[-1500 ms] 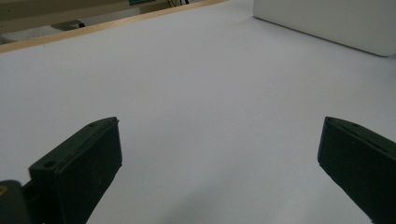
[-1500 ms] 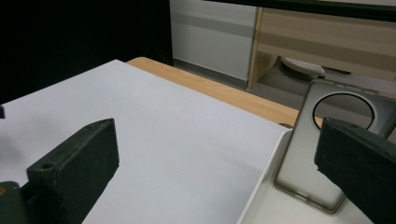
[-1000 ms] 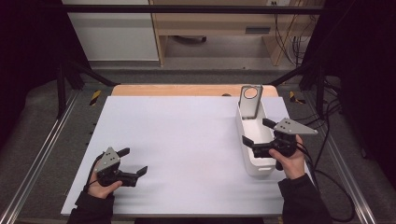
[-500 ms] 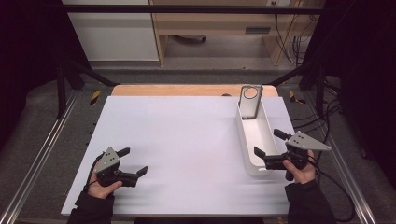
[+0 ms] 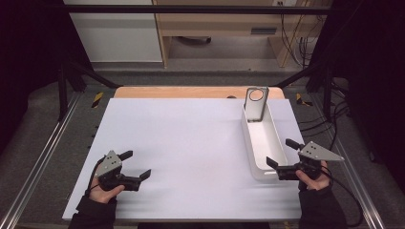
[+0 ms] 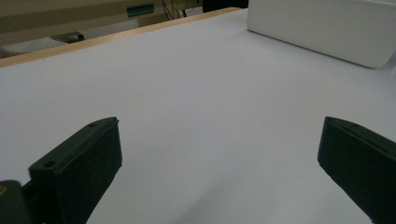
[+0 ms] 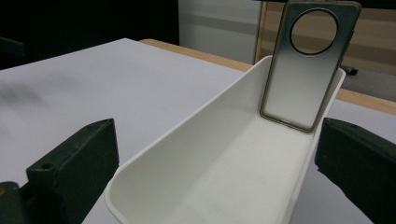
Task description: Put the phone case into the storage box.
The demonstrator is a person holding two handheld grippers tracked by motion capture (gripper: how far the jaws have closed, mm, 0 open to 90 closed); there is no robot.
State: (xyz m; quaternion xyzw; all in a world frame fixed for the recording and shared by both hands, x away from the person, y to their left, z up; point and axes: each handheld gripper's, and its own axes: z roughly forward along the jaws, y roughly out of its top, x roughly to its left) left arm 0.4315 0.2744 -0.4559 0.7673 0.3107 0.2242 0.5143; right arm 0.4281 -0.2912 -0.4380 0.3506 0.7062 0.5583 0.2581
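A long white tray (image 5: pixel 250 143) lies on the right side of the white board (image 5: pixel 191 143). A grey phone case (image 5: pixel 256 103) with a round hole leans upright against the tray's far end. My right gripper (image 5: pixel 279 151) stands open at the tray's near end, one jaw on each side of it. In the right gripper view the tray (image 7: pixel 224 154) and the phone case (image 7: pixel 303 79) lie ahead between the open jaws of the right gripper (image 7: pixel 215 172). My left gripper (image 5: pixel 138 163) is open over the bare board at the near left, and the left gripper (image 6: pixel 219 154) holds nothing. The tray (image 6: pixel 322 28) shows far off.
A wooden table edge (image 5: pixel 191 91) runs along the board's far side. Metal frame rails (image 5: pixel 43 157) flank the table. Cables (image 5: pixel 329 119) hang at the right. A yellow and black item (image 5: pixel 97 99) lies at the far left corner.
My right gripper has drawn back from above the tray's middle to its near end and dropped lower. The left gripper and the phone case have stayed put.
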